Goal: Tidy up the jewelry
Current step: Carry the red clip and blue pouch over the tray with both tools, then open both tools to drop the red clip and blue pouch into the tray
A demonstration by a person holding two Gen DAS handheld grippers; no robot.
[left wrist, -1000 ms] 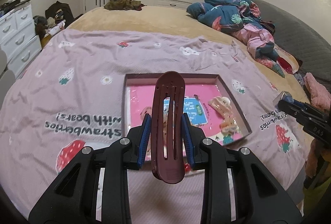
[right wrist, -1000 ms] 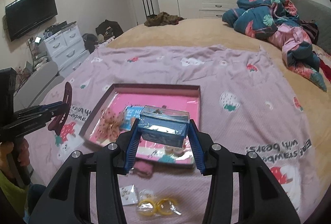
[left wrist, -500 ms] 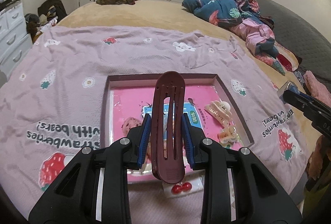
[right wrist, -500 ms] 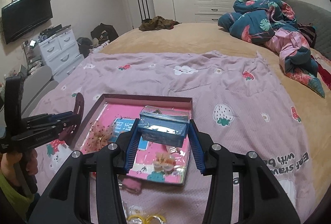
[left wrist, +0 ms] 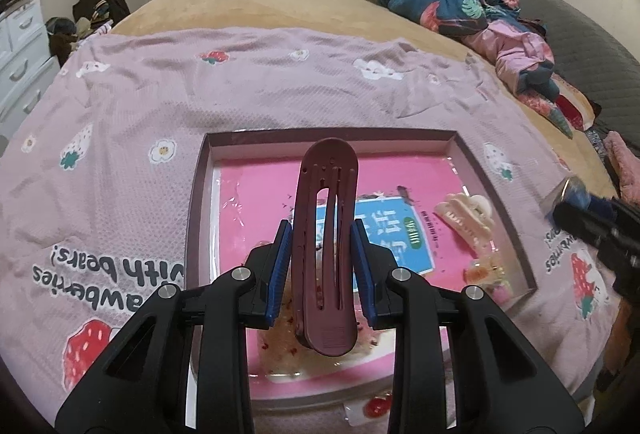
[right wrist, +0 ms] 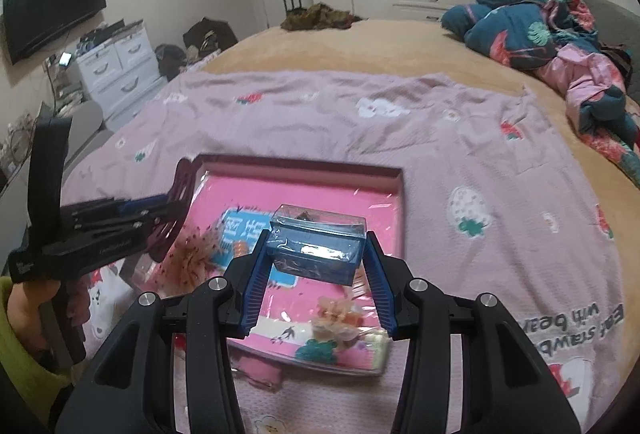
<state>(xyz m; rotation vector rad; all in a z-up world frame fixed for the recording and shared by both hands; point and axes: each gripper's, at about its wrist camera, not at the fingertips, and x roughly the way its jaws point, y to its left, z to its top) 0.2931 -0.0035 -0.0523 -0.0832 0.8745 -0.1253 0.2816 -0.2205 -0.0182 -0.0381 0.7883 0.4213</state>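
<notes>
Maroon hair clip (left wrist: 326, 246); pink-lined tray (left wrist: 496, 189) with mauve walls; cream claw clip (left wrist: 464, 220); lilac blanket (left wrist: 240, 81) printed with strawberries at 12 o'clock.

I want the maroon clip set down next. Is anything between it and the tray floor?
Nothing visible blocks it. The left gripper holds the maroon hair clip above the tray; a bow lies just below, the cream claw clip to its right.
</notes>
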